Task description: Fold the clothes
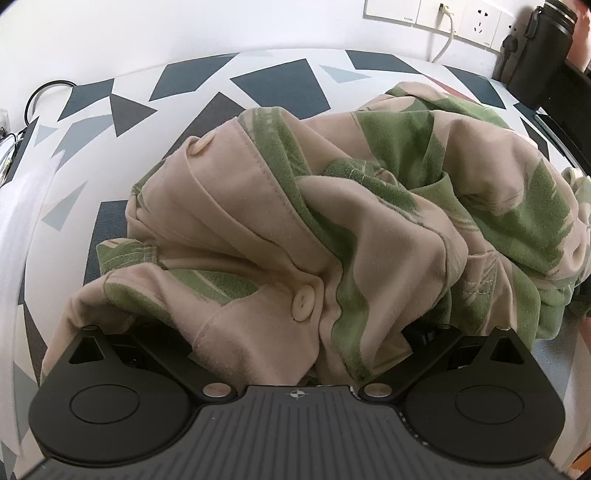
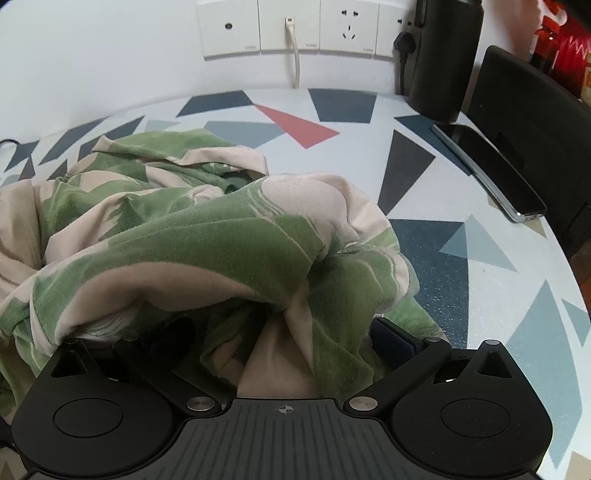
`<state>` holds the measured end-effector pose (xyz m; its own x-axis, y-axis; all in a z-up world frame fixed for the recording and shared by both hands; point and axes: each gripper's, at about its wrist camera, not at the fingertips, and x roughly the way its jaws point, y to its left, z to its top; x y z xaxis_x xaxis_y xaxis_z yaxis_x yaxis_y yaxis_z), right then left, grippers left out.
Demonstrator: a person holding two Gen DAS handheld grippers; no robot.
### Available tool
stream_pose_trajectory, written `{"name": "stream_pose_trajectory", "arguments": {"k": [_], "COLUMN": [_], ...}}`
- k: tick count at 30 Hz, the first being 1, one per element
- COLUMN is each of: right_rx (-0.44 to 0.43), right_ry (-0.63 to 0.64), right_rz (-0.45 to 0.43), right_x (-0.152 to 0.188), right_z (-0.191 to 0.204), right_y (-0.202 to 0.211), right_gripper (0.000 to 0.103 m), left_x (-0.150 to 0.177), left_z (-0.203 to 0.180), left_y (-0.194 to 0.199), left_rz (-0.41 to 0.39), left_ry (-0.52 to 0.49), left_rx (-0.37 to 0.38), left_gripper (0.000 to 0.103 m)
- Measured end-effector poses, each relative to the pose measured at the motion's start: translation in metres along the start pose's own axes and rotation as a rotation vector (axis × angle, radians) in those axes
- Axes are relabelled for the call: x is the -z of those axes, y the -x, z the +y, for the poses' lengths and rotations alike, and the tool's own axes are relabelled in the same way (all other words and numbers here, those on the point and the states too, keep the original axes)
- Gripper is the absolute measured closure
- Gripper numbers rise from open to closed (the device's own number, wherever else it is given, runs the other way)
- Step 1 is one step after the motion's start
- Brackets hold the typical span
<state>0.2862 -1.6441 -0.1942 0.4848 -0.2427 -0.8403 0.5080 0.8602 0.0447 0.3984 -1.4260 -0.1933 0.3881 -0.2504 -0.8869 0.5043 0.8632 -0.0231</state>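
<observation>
We're reaching both spread-open grippers, left (image 1: 295,332) and right (image 2: 284,332), into the crumpled shirt (image 1: 332,206) bunched right between their fingers.

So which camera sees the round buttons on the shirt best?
The left wrist view. Two pale round buttons sit in plain sight on the shirt's beige front strip, one near the tongs and one further up. The right wrist view shows only crumpled green and beige cloth, no buttons.

Two wrist views, low over the table (image 2: 461,266), facing the far wall.
Both very near the garment (image 1: 332,206), which fills them; sockets (image 2: 288,27) shared far off.
</observation>
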Motion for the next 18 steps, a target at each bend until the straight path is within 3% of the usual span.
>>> {"name": "stream_pose_trajectory", "arguments": {"k": [6, 18], "right_rx": [-0.009, -0.050], "right_ry": [0.011, 0.060], "right_rz": [0.023, -0.025], "right_x": [-0.0039, -0.0005], "right_z": [0.0002, -0.0052], "right_y": [-0.0020, -0.0011], "right_gripper": [0.001, 0.001], "left_x": [0.0023, 0.0025], "left_z": [-0.0009, -0.0039], "left_y": [0.0010, 0.0026], "left_rz": [-0.012, 0.007], "left_ry": [0.009, 0.090], "left_rx": [-0.006, -0.051], "left_gripper": [0.000, 0.000]}}
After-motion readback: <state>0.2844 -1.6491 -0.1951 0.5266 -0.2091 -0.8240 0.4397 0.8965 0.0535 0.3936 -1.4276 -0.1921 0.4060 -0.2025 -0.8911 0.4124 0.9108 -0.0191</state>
